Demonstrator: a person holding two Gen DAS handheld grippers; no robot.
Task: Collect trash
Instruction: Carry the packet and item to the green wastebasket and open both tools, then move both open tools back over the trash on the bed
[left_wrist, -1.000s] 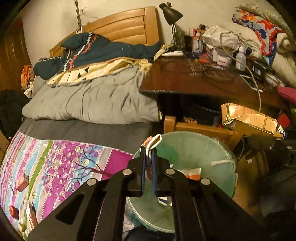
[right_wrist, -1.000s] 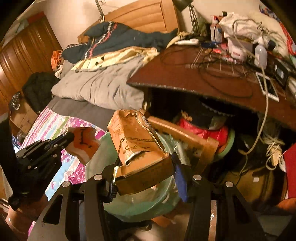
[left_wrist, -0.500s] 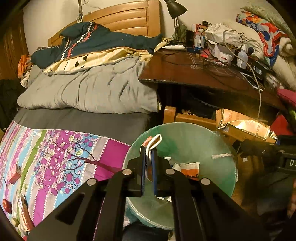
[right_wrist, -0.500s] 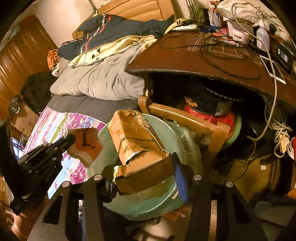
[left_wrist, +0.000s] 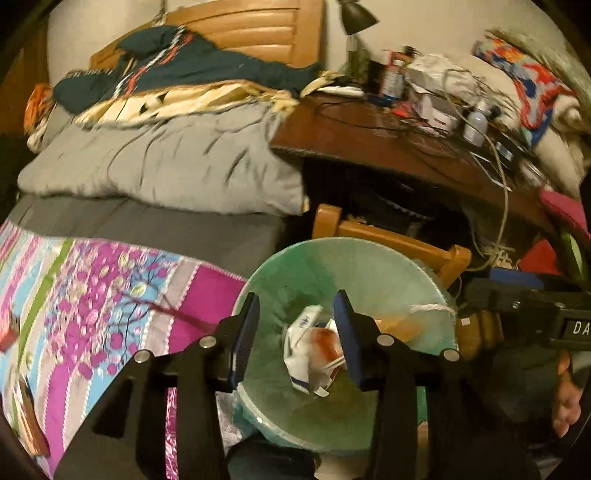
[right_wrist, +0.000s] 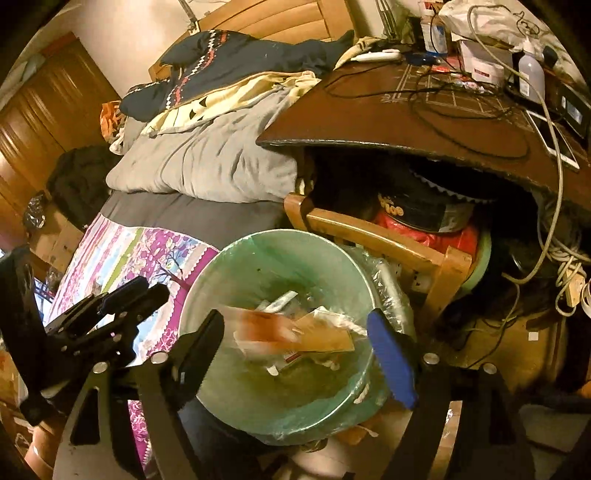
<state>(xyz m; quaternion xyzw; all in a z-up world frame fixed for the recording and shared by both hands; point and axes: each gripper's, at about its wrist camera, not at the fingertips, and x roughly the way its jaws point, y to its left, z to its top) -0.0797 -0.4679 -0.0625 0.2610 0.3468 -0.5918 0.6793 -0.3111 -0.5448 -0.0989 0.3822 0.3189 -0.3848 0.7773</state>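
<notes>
We hold both sets of jaws wide apart, with nothing between them. The left gripper (left_wrist: 295, 332) hangs over the green bin (left_wrist: 258, 291); between its blue pads (left_wrist: 245, 332) we see a crumpled white and orange wrapper (left_wrist: 312, 350), blurred, inside the bin's mouth. The right gripper (right_wrist: 295, 347) is also over the bin (right_wrist: 207, 291), its one blue pad (right_wrist: 391, 362) at the rim on the desk side. In its view a tan carton (right_wrist: 325, 336) lies across the other scraps in the bin, and the blurred orange wrapper (right_wrist: 266, 328) sits just beside it.

From the right wrist we see the left gripper (right_wrist: 129, 295) at the bin's far side, above the bedspread (right_wrist: 129, 254).

The bin is lined with a clear bag and stands between the bed and a wooden chair (right_wrist: 388, 243). Behind the chair is the dark desk (right_wrist: 369, 118), strewn with cables, bottles and boxes. A grey duvet (left_wrist: 166, 162) lies on the bed beside the desk.
</notes>
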